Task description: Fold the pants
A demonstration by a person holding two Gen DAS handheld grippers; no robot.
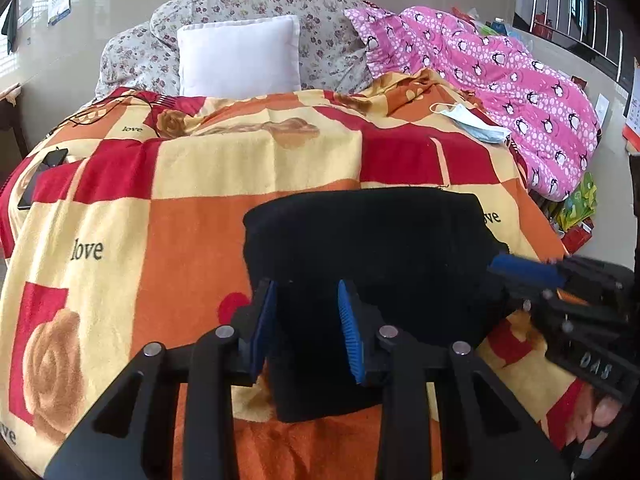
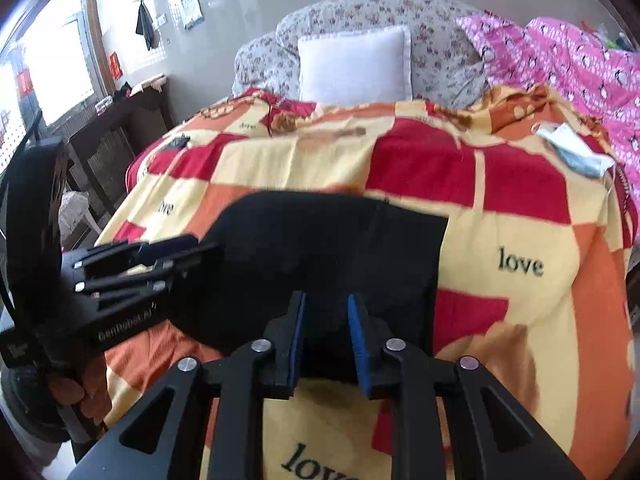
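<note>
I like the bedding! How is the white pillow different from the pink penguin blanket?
The white pillow is plain, while the pink penguin blanket is covered in dots and penguins. The pillow stands upright against the flowery quilt; the blanket lies crumpled along the bed's side. The pillow is a neat square, the blanket long and rumpled. Both sit on the bed beyond the black pants.

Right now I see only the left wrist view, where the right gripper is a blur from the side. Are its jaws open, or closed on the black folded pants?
Observer: The right gripper has its jaws apart; the black folded pants show behind the gap, and the pads seem not to press them.
Operator: Is the pants' edge on that side straight?
Observer: Yes, straight, with the orange, red and yellow checked blanket bare beside it.
Operator: And past the blanket's other side?
Observer: A dark wooden slatted cabinet stands close.
</note>
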